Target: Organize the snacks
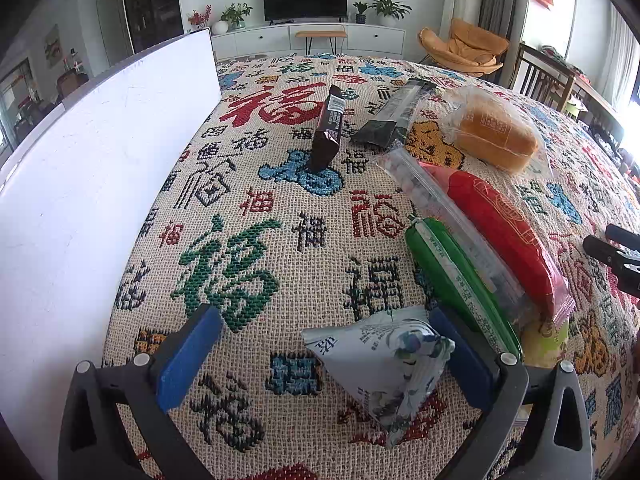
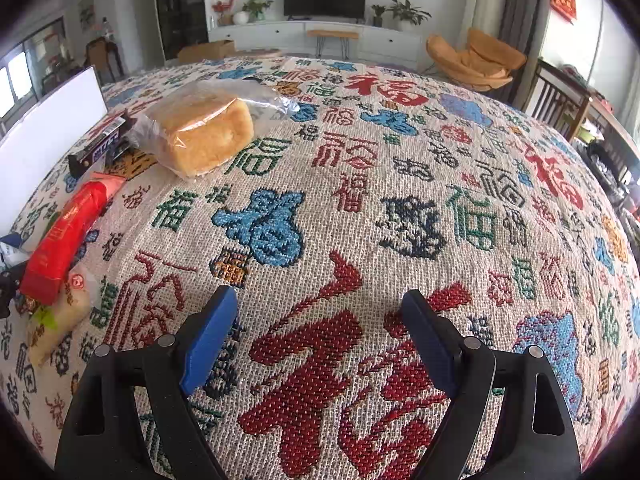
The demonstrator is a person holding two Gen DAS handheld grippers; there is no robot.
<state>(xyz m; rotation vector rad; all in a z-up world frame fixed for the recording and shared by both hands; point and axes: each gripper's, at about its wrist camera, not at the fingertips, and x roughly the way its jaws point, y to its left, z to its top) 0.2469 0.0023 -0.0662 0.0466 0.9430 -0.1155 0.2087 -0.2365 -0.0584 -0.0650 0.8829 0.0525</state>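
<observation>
Pale blue-white snack pouch [image 1: 384, 364] lies between spread left gripper [image 1: 324, 356] fingers, ungripped. Right gripper [image 2: 320, 336] fingers wide, empty over bench [image 2: 400, 184]. Next: close on pouch.

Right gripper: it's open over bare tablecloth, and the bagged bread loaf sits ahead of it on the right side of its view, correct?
Not quite. The right gripper is open over bare tablecloth, but the bagged bread loaf sits ahead on the left side of the right wrist view, not the right.
</observation>
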